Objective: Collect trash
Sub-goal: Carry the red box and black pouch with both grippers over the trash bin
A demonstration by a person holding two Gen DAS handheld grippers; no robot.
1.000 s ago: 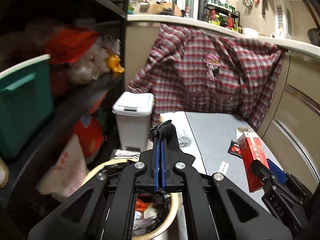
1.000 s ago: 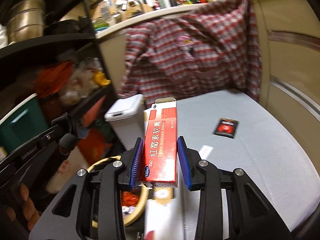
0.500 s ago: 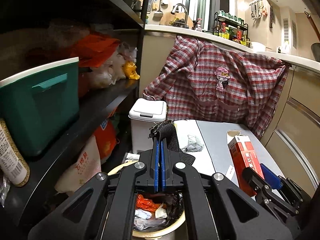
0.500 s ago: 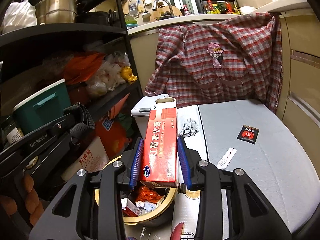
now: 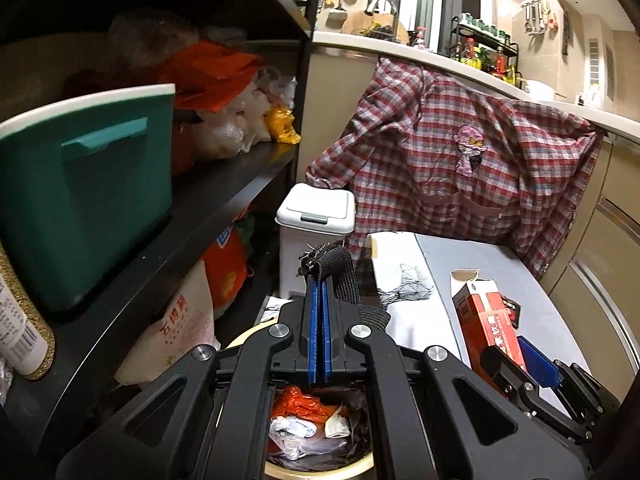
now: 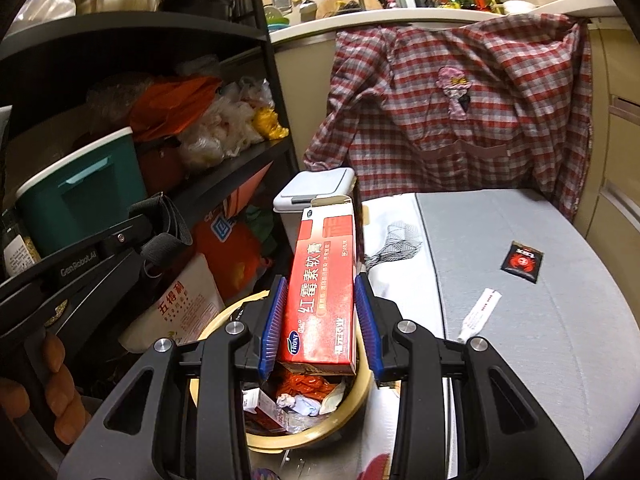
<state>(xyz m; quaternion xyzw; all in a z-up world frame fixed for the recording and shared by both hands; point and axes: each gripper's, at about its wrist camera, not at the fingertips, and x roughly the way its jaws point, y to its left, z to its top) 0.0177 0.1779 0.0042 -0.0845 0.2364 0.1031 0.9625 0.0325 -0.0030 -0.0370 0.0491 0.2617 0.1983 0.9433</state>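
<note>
The right gripper is pinching a red ointment carton by its long sides, open flap pointing away, and is holding it right above the round cream-rimmed waste bin, which is already holding orange plastic and crumpled paper. The left gripper is hovering over the same bin with its blue pads pressed together on a strip of black elastic band. To drop the carton well, I would be centring its lower end over the bin's mouth, not the rim, tilting it downward, and only then spreading the jaws, keeping clear of the other tool. A black sachet and a white paper slip are lying on the grey mat, waiting to be collected
</note>
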